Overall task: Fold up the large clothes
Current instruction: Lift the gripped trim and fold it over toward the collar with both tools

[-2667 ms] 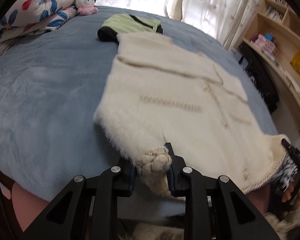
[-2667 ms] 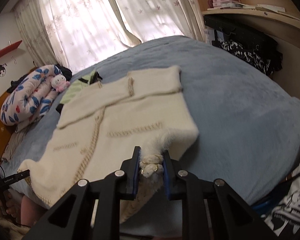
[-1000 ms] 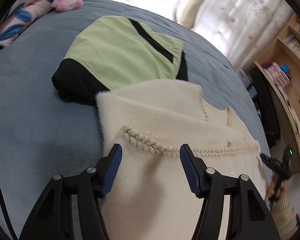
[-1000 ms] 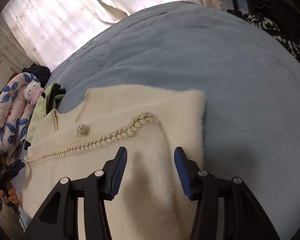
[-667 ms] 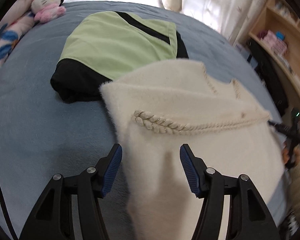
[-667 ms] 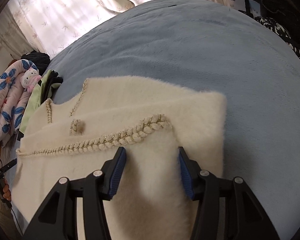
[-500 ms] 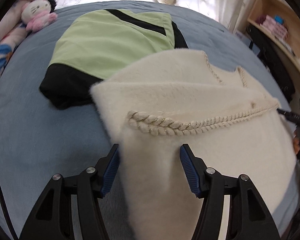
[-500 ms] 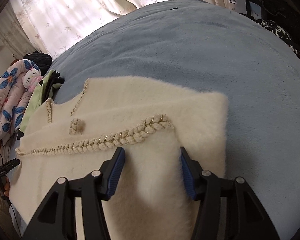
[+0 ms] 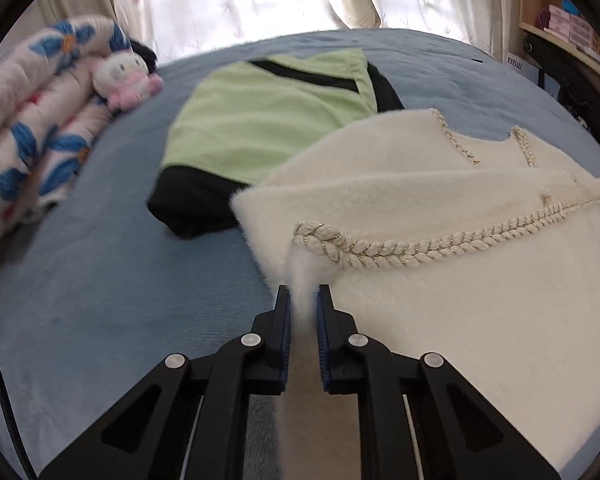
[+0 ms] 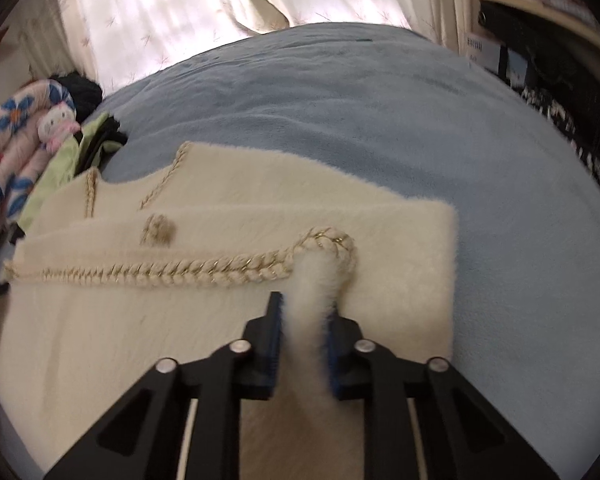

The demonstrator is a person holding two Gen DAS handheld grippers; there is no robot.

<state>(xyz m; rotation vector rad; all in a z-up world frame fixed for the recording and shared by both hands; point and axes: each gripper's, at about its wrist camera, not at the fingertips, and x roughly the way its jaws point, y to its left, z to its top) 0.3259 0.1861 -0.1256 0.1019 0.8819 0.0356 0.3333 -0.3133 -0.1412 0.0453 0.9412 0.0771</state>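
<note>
Two grips are set, one on each end of the same folded edge. My left gripper (image 9: 303,300) is clamped down narrow on a tuft of the cream fuzzy cardigan (image 9: 460,304), pinching pile just short of the near end of the braided trim (image 9: 380,249). My right gripper (image 10: 305,305) is likewise squeezed onto a ridge of the same cardigan (image 10: 140,320), directly under the rounded end of its braid (image 10: 328,242).

Cardigan lies on the blue bedspread (image 9: 100,280), folded over once, the braided hem on top. From the left claw the garment spreads ahead and to the right; from the right claw it spreads ahead and to the left. Long axis of the folded piece therefore runs between my two claws, along the braid.

Ahead of the left claw, beyond the cardigan's far edge, sits a folded green and black garment (image 9: 260,120), touching or slightly under the cream edge; I cannot tell which.

Judgement: next fold carries this held edge forward, away from both claws, across the short axis. Both hands equally placed; they must travel together or the braid skews.
</note>
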